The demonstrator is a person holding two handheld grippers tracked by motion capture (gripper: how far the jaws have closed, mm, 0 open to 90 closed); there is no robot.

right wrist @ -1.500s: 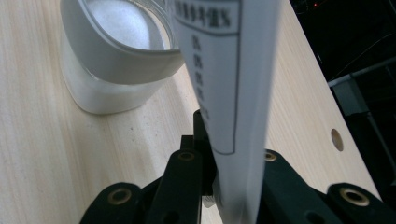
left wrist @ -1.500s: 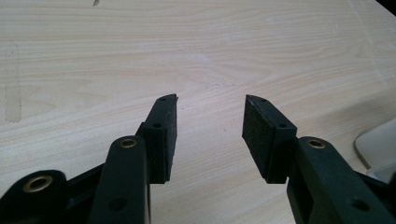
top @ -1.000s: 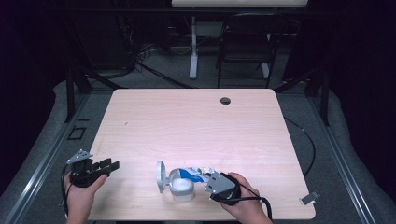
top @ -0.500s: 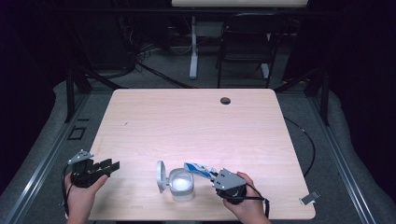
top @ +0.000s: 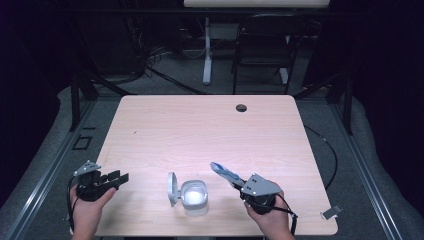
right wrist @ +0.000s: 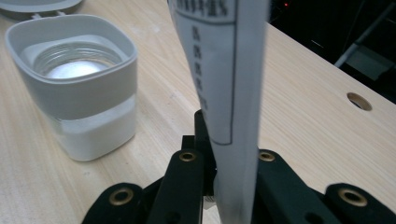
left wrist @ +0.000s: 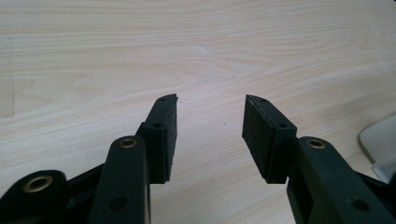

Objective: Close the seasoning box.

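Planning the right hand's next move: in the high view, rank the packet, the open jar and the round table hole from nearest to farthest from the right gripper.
1. Packet: pinched in the right gripper.
2. Open jar: just to its left, lid flipped up.
3. Table hole: near the far edge.

The packet (right wrist: 224, 84) runs off the top of the right gripper view, and its small print is too blurry to read. The lid (left wrist: 380, 140) is cut off.

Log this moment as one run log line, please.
right gripper: shut on sachet | left gripper: open, nothing between jaws | jar: lid open, white powder inside | table: wood
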